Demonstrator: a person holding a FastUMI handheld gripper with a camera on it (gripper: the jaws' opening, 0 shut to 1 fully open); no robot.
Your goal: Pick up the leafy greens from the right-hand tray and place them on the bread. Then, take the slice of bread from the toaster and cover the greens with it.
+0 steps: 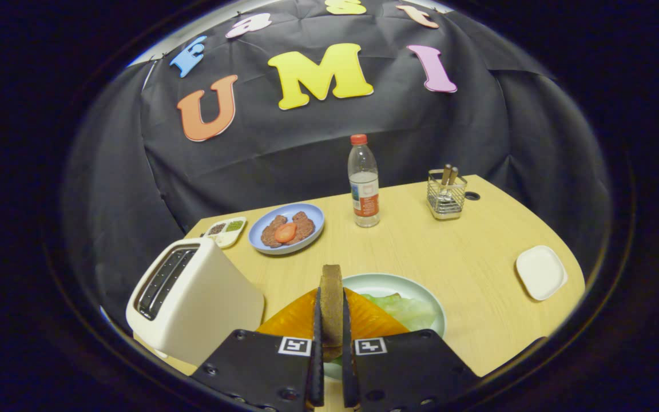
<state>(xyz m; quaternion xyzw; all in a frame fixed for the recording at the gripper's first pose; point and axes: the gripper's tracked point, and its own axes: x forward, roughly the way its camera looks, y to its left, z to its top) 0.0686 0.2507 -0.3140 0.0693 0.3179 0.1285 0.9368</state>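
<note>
The gripper (330, 312) is seen low over the near edge of the table (467, 257), and a brown bread slice (331, 306) is held on edge between its two fingers (316, 343), both of which press on its flat sides. Under and just beyond the fingers a pale green plate (389, 282) is found, with orange bread (292, 320) lying on it and the greens (407, 309) resting on that bread, to the right of the fingers. The held slice stands upright above them, not laid down. The toaster (192, 297) is placed to the left, just beside the plate, its slots facing up and left. Farther off on the left, a blue plate (312, 220) with two brown patties and a red slice is set, and a small divided dish (225, 232) beside it. A bottle (364, 183) is stood far centre, a wire holder (447, 197) with utensils far right, and a small white tray (541, 272) on the right.
</note>
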